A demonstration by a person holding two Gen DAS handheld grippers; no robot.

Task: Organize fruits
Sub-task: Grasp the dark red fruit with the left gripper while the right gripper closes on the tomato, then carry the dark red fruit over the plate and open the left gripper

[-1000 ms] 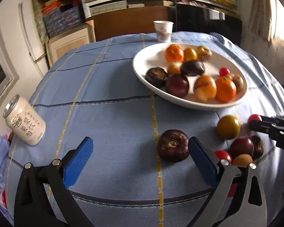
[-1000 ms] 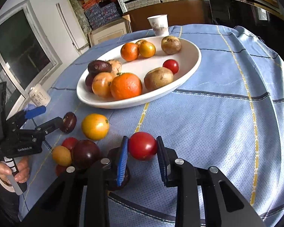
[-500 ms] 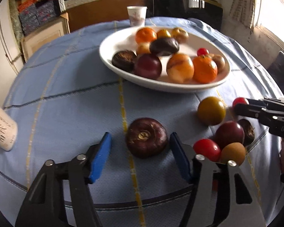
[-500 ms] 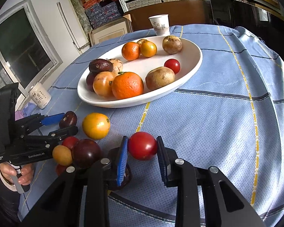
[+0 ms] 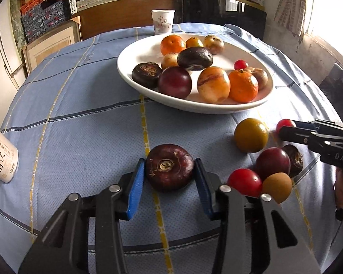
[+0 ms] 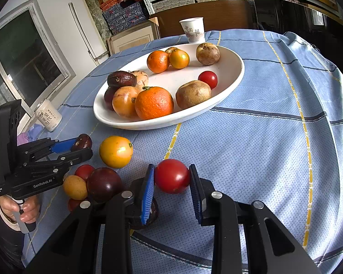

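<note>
Fruits (image 5: 271, 175) heaped just right of left gripper (image 5: 170, 173), plate (image 5: 135, 52) beyond.

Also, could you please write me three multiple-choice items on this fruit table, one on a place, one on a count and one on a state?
1. Where does the paper cup stand relative to the white plate?
A. on it
B. behind it, on the tablecloth
C. in front of it, among the loose fruit

2. How many red fruits lie on that plate?
A. one
B. three
C. none

3. What is the right gripper doing?
A. hanging open over the plate
B. closed on a red tomato
C. closed on an orange

Key: B, the cup stands past the plate's far rim; A, a single cherry tomato shows there; B, it pinches the tomato's sides.
</note>
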